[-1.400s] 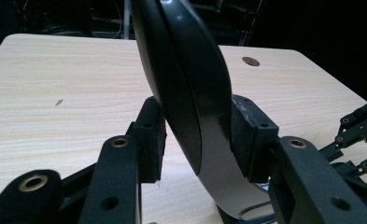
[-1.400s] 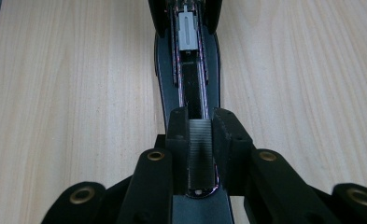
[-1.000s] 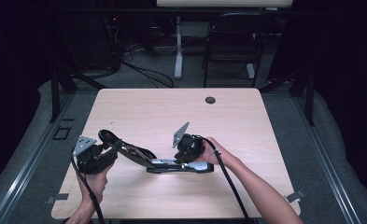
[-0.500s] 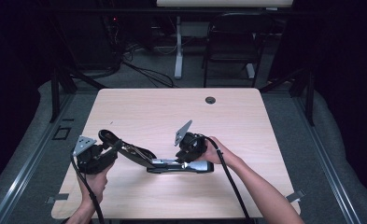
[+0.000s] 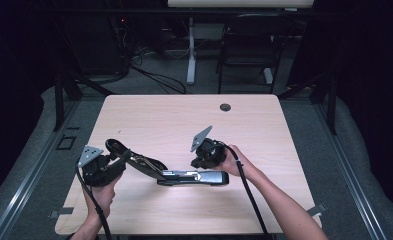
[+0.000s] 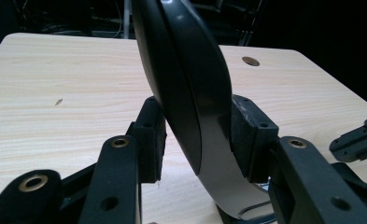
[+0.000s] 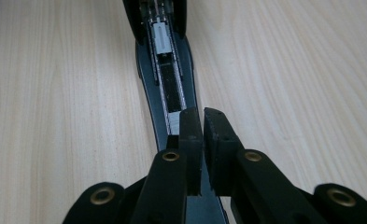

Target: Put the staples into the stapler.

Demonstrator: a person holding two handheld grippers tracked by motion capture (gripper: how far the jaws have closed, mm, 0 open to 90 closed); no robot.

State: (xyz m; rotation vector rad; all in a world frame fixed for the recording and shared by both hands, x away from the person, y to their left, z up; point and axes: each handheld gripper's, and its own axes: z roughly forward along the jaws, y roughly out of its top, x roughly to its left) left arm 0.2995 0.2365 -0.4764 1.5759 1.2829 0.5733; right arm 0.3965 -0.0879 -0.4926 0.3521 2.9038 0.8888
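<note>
Near the front edge of the wooden table (image 5: 184,115) lies an opened black stapler (image 5: 191,177), its base flat on the wood and its top arm swung up and back toward my left side. My left gripper (image 5: 115,162) has its jaws clamped on that raised top cover (image 6: 186,88); in the left gripper view the curved black shell stands between the two pads (image 6: 244,135), touching both. My right gripper (image 5: 204,160) hangs just above the base end of the stapler, with my right hand (image 5: 231,160) behind it. In the right gripper view its jaws are nearly together, only a thin slit between the pads, holding nothing, right over the open staple channel (image 7: 167,70), where a strip of staples (image 7: 164,39) shows farther along. A small round grommet hole (image 5: 225,107) sits near the table's far edge, well apart.
</note>
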